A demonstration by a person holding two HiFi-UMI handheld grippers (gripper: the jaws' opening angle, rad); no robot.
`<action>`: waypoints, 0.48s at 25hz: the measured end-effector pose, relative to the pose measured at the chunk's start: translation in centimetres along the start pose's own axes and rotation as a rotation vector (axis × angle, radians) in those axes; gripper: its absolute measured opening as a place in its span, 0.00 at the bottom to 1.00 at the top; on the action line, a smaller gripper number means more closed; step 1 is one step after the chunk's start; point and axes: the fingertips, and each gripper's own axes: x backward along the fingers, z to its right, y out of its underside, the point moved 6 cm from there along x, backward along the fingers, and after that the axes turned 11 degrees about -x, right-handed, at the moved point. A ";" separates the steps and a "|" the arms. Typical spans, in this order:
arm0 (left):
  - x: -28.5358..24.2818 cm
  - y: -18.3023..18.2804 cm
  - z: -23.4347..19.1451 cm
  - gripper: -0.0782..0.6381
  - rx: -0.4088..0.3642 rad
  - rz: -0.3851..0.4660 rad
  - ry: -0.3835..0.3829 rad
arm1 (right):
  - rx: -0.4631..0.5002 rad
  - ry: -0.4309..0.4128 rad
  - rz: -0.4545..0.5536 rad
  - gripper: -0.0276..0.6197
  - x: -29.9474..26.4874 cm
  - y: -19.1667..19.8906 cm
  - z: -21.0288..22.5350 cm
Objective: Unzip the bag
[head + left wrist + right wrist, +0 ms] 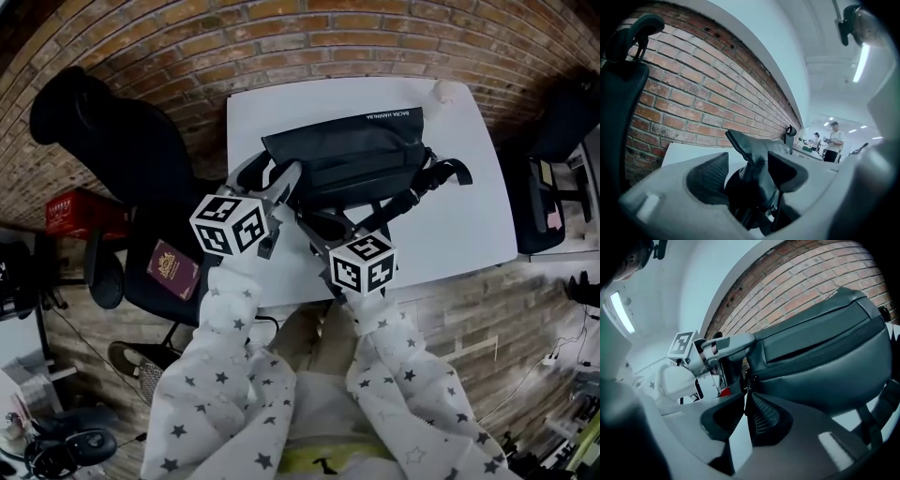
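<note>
Bag lies black and slumped on table.

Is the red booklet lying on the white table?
No, the red booklet lies on a black chair, left of the table.

bag on table | chair left of table | booklet on chair | zipper pull seemingly in right hand-held gripper

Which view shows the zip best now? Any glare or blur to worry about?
Right gripper view: bag sharp, zip pull small and dark at the fingers. Left gripper view: lamp glare, bag end in shadow. Head view: edges bowed, bag dark on white table.
</note>
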 end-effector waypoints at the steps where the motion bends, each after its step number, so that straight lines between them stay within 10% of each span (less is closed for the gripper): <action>1: -0.1 0.0 -0.1 0.47 0.000 0.003 0.000 | -0.002 0.004 0.000 0.13 0.0 0.0 0.1; 12: -0.6 0.1 0.2 0.36 -0.015 0.021 0.029 | 0.010 0.013 0.000 0.07 0.2 -0.3 0.7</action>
